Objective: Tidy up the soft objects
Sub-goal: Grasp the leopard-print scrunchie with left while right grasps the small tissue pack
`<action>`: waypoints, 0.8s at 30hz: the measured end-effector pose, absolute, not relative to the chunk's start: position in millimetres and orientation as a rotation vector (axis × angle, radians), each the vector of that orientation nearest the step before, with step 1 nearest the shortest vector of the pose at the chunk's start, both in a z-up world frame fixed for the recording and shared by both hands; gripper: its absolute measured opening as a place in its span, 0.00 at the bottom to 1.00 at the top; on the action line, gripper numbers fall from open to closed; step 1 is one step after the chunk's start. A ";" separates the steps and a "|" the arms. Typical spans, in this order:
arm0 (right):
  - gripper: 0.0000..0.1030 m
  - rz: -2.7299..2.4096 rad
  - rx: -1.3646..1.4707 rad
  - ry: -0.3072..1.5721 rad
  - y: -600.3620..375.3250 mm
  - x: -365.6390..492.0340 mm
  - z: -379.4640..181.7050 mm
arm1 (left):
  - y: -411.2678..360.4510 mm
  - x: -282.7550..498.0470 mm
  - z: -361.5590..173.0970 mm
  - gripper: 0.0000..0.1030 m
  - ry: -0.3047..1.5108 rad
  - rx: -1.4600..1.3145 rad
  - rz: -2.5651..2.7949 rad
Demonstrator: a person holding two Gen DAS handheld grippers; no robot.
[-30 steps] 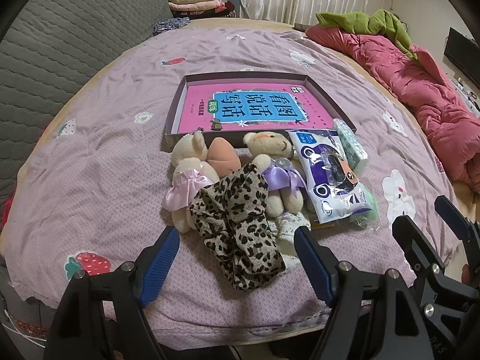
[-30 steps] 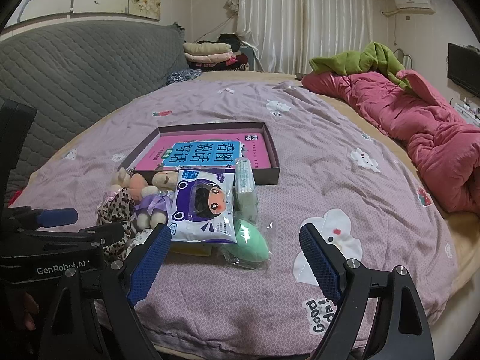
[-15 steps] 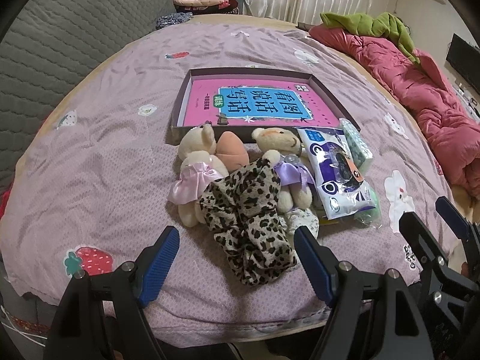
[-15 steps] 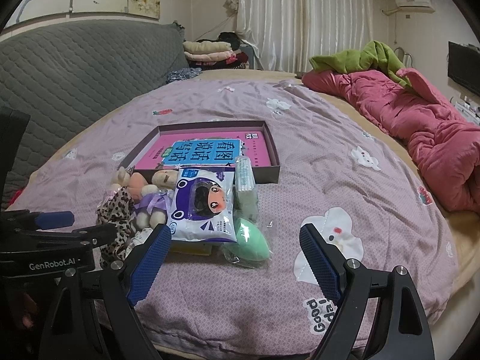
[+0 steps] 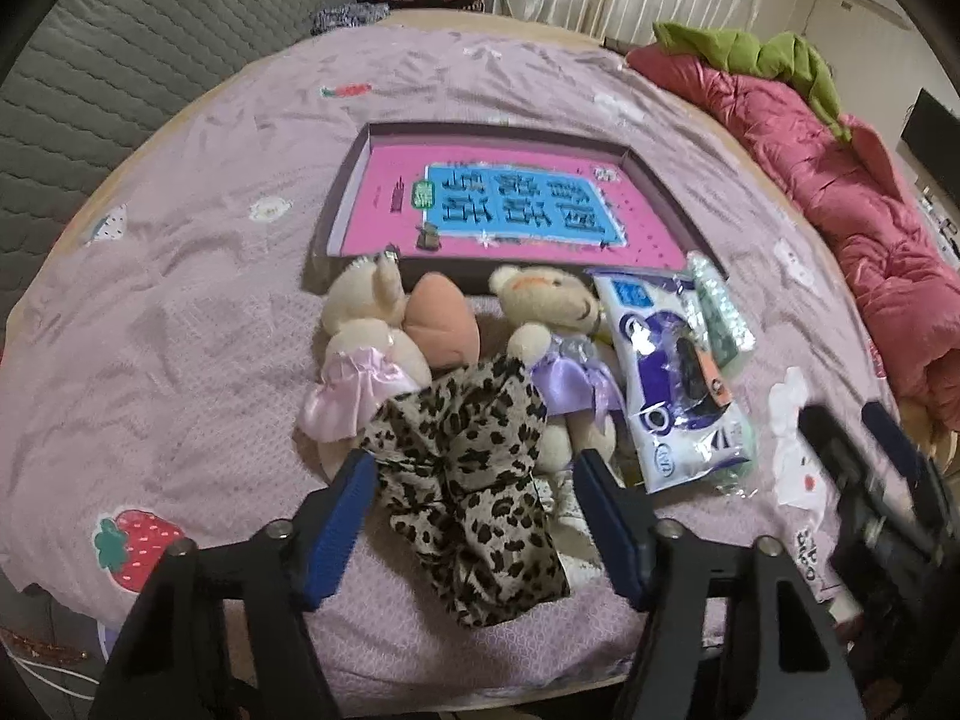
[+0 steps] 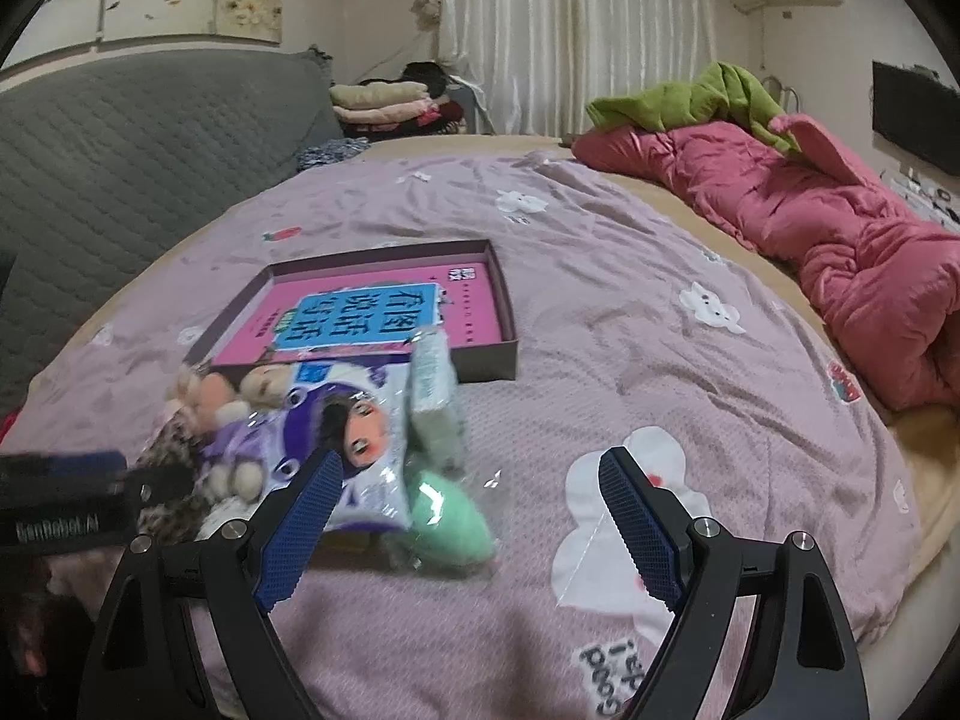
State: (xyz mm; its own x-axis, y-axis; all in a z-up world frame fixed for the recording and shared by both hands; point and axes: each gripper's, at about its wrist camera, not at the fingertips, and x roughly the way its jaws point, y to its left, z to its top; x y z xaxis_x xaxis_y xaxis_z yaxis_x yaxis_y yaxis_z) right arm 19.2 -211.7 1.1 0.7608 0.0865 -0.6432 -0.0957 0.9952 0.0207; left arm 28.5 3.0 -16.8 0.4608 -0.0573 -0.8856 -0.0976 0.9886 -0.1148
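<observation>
Two pads of the left hand-held gripper [image 5: 474,516] are closing around the leopard-print cloth [image 5: 465,480] on the bed [image 5: 180,312], not pinching yet I think; go deep, grab the bunched middle; right hand-held gripper [image 6: 471,516] released, empty.

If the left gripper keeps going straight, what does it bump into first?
Most likely the leopard-print cloth, which lies between the closing left gripper fingers, not yet pinched. Depth is hard to judge.
</observation>
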 end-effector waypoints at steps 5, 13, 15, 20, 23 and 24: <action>0.85 0.129 0.039 0.772 -220.1 57.2 -4.8 | -0.1 34.1 -28.8 0.49 1.131 -0.142 0.027; 0.86 0.141 -0.042 0.818 -206.1 87.9 -21.6 | 9.9 39.4 -36.3 0.35 1.128 -0.195 -0.008; 0.85 0.129 -0.051 0.839 -205.2 94.5 -27.1 | 11.8 40.0 -38.2 0.32 1.135 -0.212 -0.022; 0.74 0.146 -0.036 0.858 -205.9 104.9 -35.8 | 17.3 39.2 -40.5 0.23 1.139 -0.257 -0.060; 0.52 0.177 -0.021 0.861 -205.0 108.7 -38.2 | 20.8 36.2 -39.9 0.20 1.130 -0.313 -0.098; 0.44 0.184 -0.021 0.861 -204.5 109.3 -39.3 | 21.6 36.1 -39.8 0.18 1.130 -0.323 -0.104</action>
